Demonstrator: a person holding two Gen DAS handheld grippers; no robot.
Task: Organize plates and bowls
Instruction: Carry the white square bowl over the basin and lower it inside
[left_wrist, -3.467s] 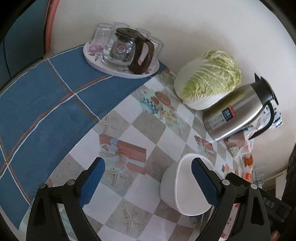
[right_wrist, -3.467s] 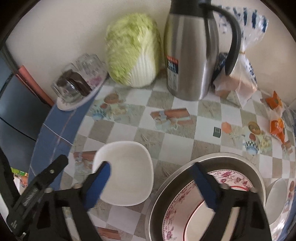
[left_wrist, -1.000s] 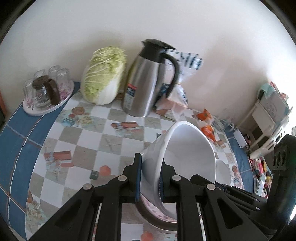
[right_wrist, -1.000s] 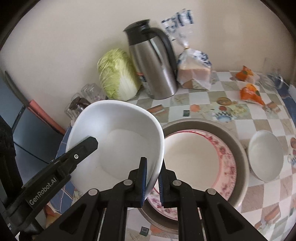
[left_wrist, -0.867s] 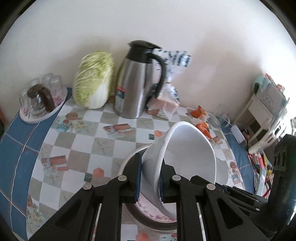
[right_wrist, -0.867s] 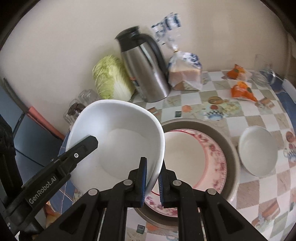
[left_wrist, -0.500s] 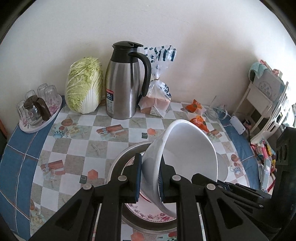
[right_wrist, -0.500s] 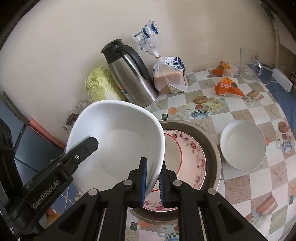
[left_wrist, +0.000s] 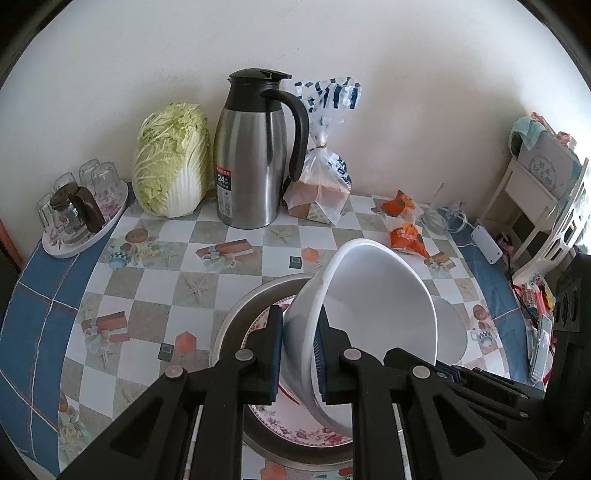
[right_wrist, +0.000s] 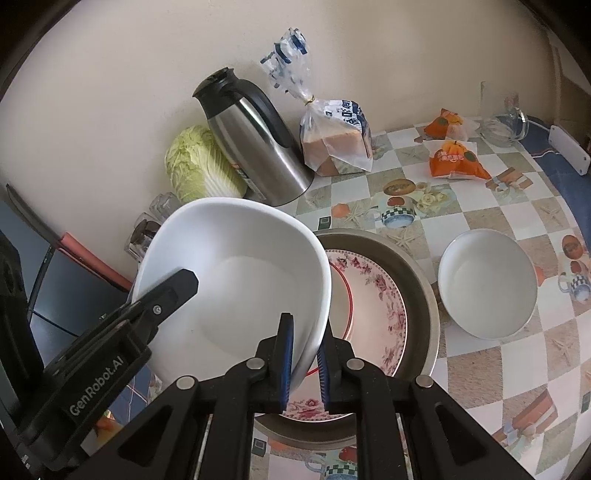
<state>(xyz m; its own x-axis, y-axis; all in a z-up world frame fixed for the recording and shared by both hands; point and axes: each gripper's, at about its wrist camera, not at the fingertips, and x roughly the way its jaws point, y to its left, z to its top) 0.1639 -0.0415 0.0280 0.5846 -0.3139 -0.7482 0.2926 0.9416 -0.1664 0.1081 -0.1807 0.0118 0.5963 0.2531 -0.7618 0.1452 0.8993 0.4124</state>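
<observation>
From the left wrist, your left gripper (left_wrist: 298, 350) is clamping the big white bowl's (left_wrist: 376, 314) rim above the flowered plate (left_wrist: 295, 428); be keeping it level. From the right wrist, your right gripper (right_wrist: 305, 363) is pinching the opposite rim; be lowering both together, centred over the metal basin (right_wrist: 424, 295).

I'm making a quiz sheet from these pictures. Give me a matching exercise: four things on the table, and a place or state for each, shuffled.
Things:
1. big white bowl
2. flowered plate
3. small white bowl
4. cabbage

Places or states:
A. inside the metal basin
B. held up by both claws
C. against the wall, beside the steel jug
D. alone on the tablecloth, beside the basin

Pairs: 1-B, 2-A, 3-D, 4-C
</observation>
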